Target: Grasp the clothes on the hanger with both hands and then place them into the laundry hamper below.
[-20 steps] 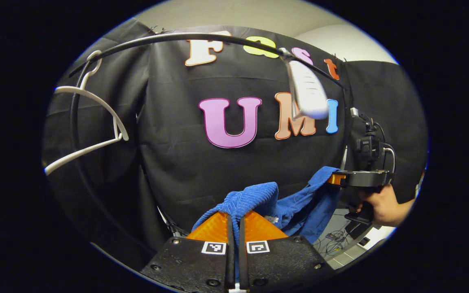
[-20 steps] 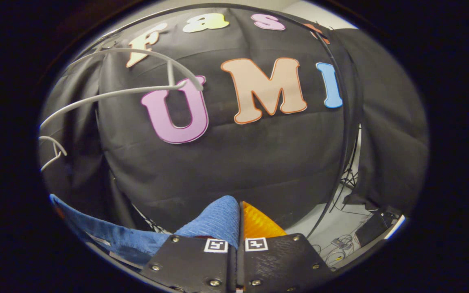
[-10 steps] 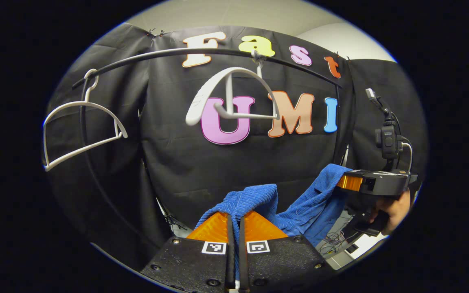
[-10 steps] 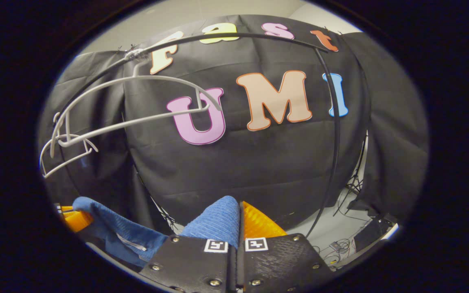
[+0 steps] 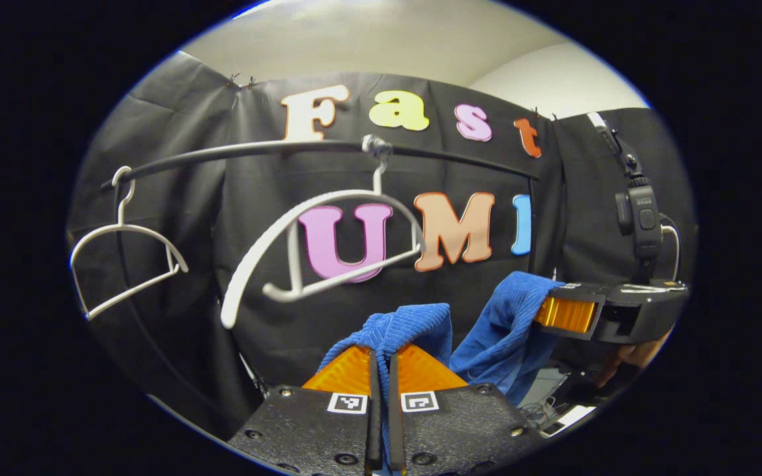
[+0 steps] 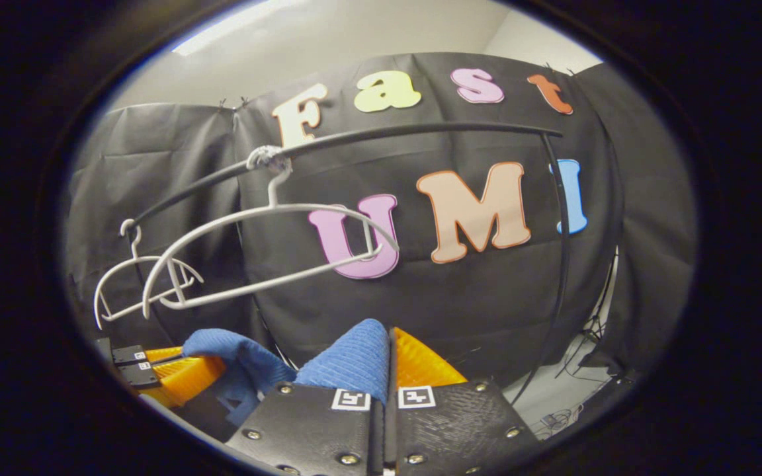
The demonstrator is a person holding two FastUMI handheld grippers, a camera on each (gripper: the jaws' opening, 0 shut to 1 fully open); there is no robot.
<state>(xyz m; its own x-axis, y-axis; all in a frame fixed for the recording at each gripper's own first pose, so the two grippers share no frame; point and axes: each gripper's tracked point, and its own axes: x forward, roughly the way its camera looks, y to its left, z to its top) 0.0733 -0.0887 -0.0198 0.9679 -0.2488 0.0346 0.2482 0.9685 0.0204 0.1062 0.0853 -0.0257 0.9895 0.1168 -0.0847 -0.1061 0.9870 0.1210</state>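
Here, left gripper (image 5: 381, 360): jaws pinching the blue ribbed knit garment (image 5: 414, 327), bottom centre.
Right gripper (image 6: 387, 357): pinching it too.
White plastic hanger (image 5: 318, 244): bare, on the black rail (image 5: 235, 152) above.

No readable text; only square coded markers (image 5: 347, 402) on the tool (image 5: 381, 370).
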